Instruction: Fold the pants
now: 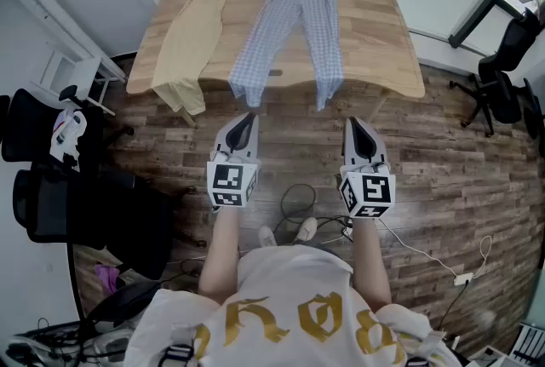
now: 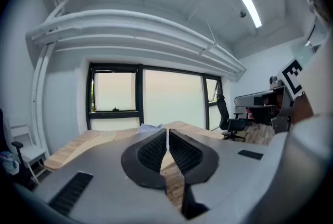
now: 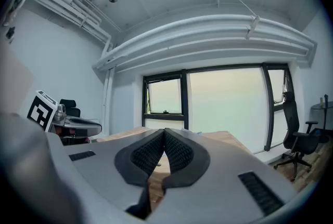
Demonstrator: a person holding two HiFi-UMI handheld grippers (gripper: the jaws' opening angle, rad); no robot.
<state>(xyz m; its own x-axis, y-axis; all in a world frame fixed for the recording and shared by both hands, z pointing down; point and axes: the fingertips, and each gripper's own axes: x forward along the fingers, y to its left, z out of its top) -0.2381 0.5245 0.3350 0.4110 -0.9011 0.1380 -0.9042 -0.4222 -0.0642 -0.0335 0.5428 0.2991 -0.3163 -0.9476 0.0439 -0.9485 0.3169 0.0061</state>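
Pants (image 1: 289,25) lying on counter (image 1: 379,25) centre, waist at far edge, leg ends hanging over near edge. L hand-held gripper (image 1: 246,117) & R hand-held gripper (image 1: 352,122) hovering short of that edge, both clenched, empty. Judging: open first, pinch both hems level.

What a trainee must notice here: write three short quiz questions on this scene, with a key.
1. True or false: the legs of the checked pants hang over the near edge of the table.
2. What lies on the table left of the pants in the head view? A, a beige garment; B, a cardboard box; C, a laptop.
3. Fill in: the left gripper and the right gripper are both ____, holding nothing.
Key: 1 true; 2 A; 3 shut.
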